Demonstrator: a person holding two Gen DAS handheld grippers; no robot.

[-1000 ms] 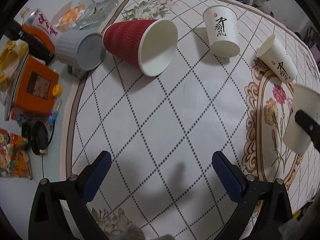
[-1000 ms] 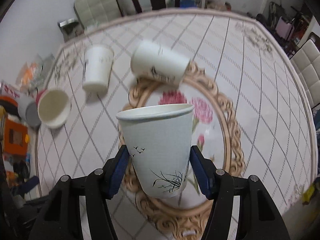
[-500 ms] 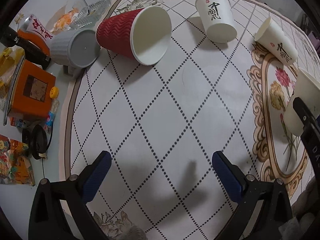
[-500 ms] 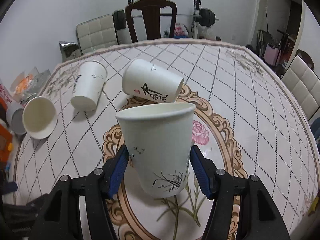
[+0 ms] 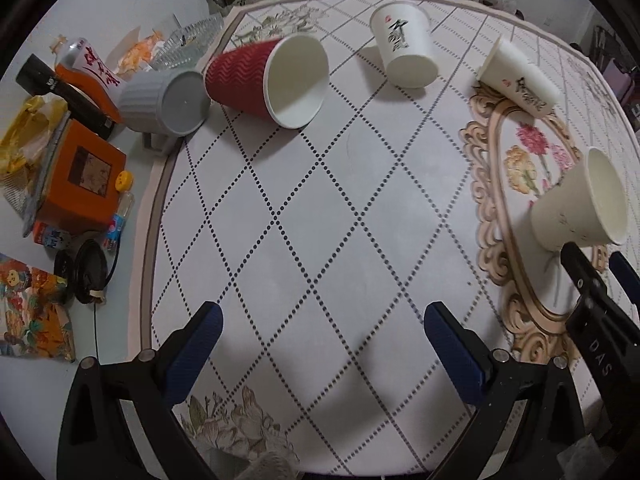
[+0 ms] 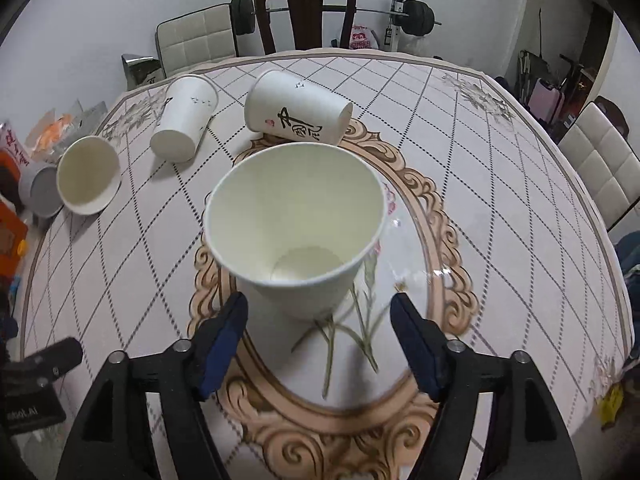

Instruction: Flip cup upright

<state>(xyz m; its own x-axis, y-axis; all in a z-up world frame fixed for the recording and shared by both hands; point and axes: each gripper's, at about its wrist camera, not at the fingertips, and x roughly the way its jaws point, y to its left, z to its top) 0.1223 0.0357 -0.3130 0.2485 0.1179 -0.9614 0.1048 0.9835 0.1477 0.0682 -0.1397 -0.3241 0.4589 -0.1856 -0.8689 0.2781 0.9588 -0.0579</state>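
Note:
A white paper cup (image 6: 296,232) stands upright, mouth up, on the table's floral oval, just beyond my open right gripper (image 6: 320,320); its fingers (image 6: 224,332) stand apart from the cup's sides. It also shows in the left wrist view (image 5: 580,208), with the right gripper (image 5: 600,280) below it. My left gripper (image 5: 320,344) is open and empty over the table. A red ribbed cup (image 5: 268,80), a white cup with black writing (image 5: 406,50) and another white cup (image 5: 518,78) lie on their sides at the far side.
A grey ribbed cup (image 5: 164,102) lies at the table's left edge. An orange box (image 5: 80,180), bottles and packets crowd a side surface to the left. Chairs (image 6: 304,12) and a barbell stand behind the round table (image 6: 520,200).
The right gripper has let go of the white cup, opened and drawn back; the cup now stands on the table. The left gripper has drifted slightly.

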